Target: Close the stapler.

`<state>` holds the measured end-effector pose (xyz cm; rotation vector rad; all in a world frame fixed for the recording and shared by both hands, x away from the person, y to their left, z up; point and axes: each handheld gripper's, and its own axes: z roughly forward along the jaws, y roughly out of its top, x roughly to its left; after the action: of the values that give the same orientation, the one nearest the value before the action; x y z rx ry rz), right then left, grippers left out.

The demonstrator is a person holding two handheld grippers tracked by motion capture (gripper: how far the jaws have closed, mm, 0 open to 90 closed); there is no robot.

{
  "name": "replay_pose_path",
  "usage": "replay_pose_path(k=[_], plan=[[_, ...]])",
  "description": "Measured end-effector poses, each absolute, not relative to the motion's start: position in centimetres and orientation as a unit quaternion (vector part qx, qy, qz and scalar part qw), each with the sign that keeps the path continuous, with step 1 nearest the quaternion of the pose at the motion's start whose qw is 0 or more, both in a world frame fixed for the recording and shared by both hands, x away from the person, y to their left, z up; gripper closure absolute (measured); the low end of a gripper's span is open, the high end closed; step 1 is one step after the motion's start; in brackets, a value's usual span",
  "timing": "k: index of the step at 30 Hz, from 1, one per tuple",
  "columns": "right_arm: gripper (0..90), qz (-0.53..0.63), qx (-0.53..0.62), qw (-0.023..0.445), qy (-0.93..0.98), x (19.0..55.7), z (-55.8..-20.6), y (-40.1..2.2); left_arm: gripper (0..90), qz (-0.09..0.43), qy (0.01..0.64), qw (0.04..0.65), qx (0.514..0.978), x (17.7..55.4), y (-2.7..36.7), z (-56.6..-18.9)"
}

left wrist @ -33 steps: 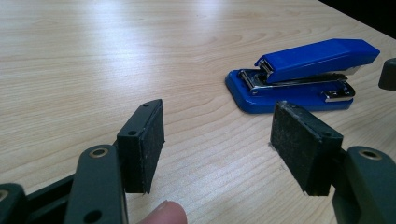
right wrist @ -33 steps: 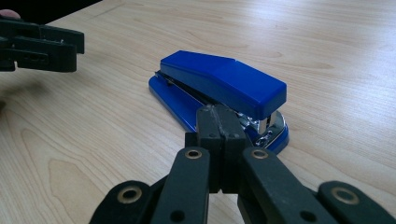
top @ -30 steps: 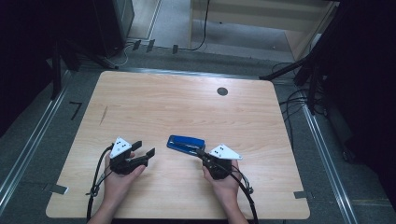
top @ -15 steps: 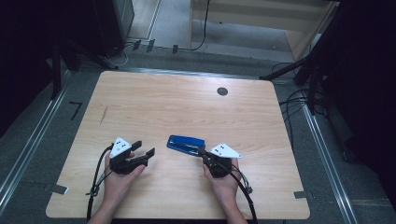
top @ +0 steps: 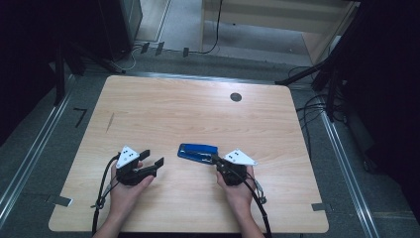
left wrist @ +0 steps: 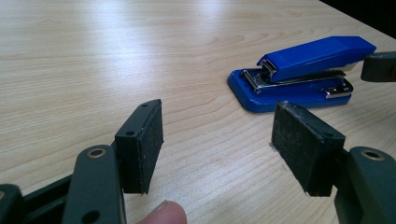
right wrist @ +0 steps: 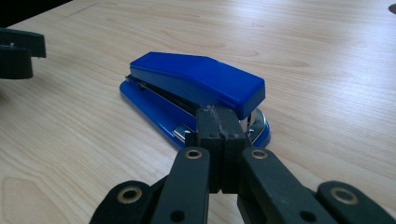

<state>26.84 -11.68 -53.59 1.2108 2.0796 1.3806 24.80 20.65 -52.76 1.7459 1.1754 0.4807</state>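
**Blue plastic stapler waits between our two grippers**

Blue glossy plastic covers the stapler [top: 198, 151], which lies flat on the pale wood-grain table [top: 188, 109], a little toward six o'clock from the table's middle. Our right gripper [top: 215, 158] sits at the stapler's three o'clock end, jaws pressed fully together with nothing between them, their tip just at the rear of the base; whether they touch it we cannot tell. Our left gripper [top: 152, 159] rests at the stapler's nine o'clock side, near but apart, its jaws spread and empty.

We judge the step in hand to be taking hold of the stapler. To do it well, we would bring the spread left jaws in around the narrow front, squarely across the base and top arm, while the closed right tip steadies the rear so the thing does not skate on the smooth laminate.

The top arm [right wrist: 201, 81] is a long wedge with softly chamfered edges; the base [left wrist: 280, 95] is a flat rounded slab. Bright metal shows between them: the staple channel and a hinge plate. The pads [left wrist: 299, 144] look matt, faintly grainy rubber, which should bite well on slick plastic.
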Motion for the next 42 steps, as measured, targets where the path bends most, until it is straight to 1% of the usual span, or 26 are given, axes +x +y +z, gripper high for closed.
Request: replay_pose_path(k=[16, 24, 27, 30, 42], plan=[[90.0, 0.482, 0.425, 0.199, 0.74, 28.4, -52.6, -11.8, 34.5, 0.198, 0.482, 0.471, 0.712, 24.7, 20.7, -52.8], [90.0, 0.473, 0.419, 0.2, 0.749, 28.3, -53.0, -11.3, 34.5, 0.198, 0.482, 0.471, 0.711, 24.7, 20.7, -52.8], [90.0, 0.463, 0.418, 0.199, 0.756, 28.2, -53.6, -11.3, 34.6, 0.197, 0.483, 0.472, 0.711, 24.7, 20.7, -52.8], [90.0, 0.461, 0.435, 0.194, 0.749, 28.3, -54.1, -11.7, 34.7, 0.198, 0.483, 0.471, 0.711, 24.7, 20.7, -52.8], [90.0, 0.46, 0.436, 0.194, 0.749, 28.6, -54.1, -11.5, 34.7, 0.2, 0.482, 0.469, 0.713, 24.7, 20.7, -52.8]])
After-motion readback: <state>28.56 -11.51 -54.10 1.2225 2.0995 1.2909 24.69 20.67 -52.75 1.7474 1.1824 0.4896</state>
